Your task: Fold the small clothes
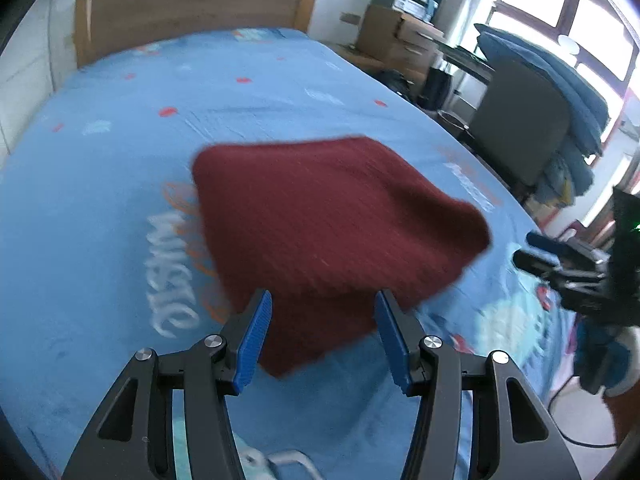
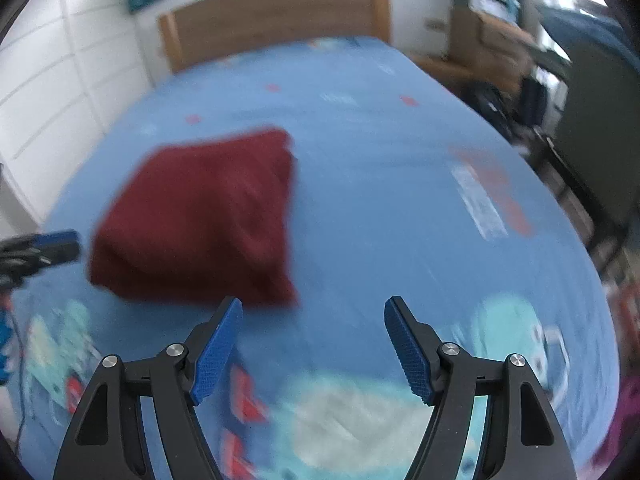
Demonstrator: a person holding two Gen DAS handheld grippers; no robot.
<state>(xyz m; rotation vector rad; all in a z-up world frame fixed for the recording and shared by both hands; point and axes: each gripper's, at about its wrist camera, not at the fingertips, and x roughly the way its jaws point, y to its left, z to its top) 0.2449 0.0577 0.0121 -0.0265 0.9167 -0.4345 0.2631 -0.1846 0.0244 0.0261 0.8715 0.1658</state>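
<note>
A folded dark red knit garment [image 1: 328, 236] lies on the blue printed bed sheet [image 1: 120, 160]. My left gripper [image 1: 323, 300] is open, its blue pads just above the garment's near edge, holding nothing. In the right wrist view the same garment [image 2: 204, 220] lies to the left of centre. My right gripper [image 2: 313, 306] is open and empty, over bare sheet [image 2: 400, 200] to the right of the garment's near corner. The right gripper also shows at the right edge of the left wrist view [image 1: 560, 264]; the left gripper shows at the left edge of the right wrist view [image 2: 44, 246].
A wooden headboard [image 1: 192, 4] stands at the far end of the bed. Cardboard boxes [image 1: 400, 36], a dark chair [image 1: 520, 120] with blue bedding [image 1: 560, 80] and a window are to the right. A white panelled wall [image 2: 52, 92] runs along the left.
</note>
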